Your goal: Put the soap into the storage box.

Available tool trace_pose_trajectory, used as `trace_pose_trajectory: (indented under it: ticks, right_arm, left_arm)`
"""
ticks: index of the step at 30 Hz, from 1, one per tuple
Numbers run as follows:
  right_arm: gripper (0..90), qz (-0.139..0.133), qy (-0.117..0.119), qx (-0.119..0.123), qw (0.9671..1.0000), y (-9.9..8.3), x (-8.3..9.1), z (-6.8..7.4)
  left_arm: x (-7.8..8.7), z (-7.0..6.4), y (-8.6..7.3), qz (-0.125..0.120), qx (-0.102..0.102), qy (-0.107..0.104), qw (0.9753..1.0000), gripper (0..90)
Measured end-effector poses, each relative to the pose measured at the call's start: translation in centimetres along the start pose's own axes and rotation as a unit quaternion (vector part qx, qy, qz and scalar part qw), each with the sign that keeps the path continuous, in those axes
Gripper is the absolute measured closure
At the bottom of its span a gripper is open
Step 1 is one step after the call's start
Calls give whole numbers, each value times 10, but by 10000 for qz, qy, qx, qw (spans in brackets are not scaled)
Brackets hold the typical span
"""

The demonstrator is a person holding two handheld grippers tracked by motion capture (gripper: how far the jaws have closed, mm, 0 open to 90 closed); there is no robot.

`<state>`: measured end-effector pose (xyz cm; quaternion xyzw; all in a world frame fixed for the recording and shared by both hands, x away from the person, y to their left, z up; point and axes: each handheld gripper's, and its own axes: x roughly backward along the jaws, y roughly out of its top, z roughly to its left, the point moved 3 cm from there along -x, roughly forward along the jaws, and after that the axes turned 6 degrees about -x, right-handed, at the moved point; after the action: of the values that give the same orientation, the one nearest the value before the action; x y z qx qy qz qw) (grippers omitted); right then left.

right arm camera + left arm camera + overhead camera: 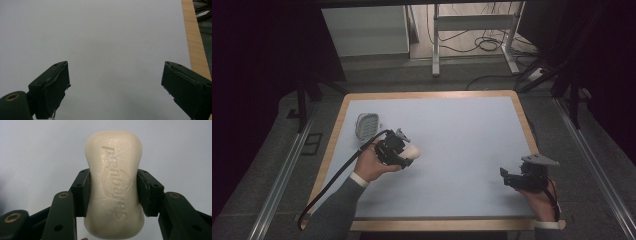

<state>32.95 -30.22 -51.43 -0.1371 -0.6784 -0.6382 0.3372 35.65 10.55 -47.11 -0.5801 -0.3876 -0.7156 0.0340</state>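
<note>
1. Left gripper (113, 192): jaws closed on a cream soap bar (114, 185), one pad pressing each long side at the bar's narrowed waist. The bar runs lengthwise along the gripper's axis, its far end projecting well beyond the jaw tips, its near end back between the jaw arms. Embossed lettering on the upper face; surface looks slightly wet.
2. High view: left gripper (404, 152) in the person's left hand (372, 165), soap bar (413, 151) protruding at its front, over the pale blue table top (462, 135). Whether the bar touches the surface: cannot tell.
3. A white soap dish (366, 125) lies near the left gripper, behind it and to its left, apart from the bar.
4. Right gripper (115, 87): jaws spread wide, nothing between them, bare table top ahead. In the high view, right gripper (507, 177) sits well apart from the left one, near the table's wooden edge (527, 125).
</note>
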Motion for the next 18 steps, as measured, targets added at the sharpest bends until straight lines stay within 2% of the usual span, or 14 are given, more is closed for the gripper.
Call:
trace_pose_trajectory:
  ticks: [7,8,18]
  right_arm:
    - [77,-15,6,7,10000,0,0,0]
    - [78,-14,6,5,10000,0,0,0]
    - [78,-15,-10,9,10000,0,0,-1]
  left_arm:
    - [5,7,1,-64,81,68,9999,494]
    - [6,8,2,-53,68,132,9999,494]
    - [9,12,5,-67,74,137,9999,494]
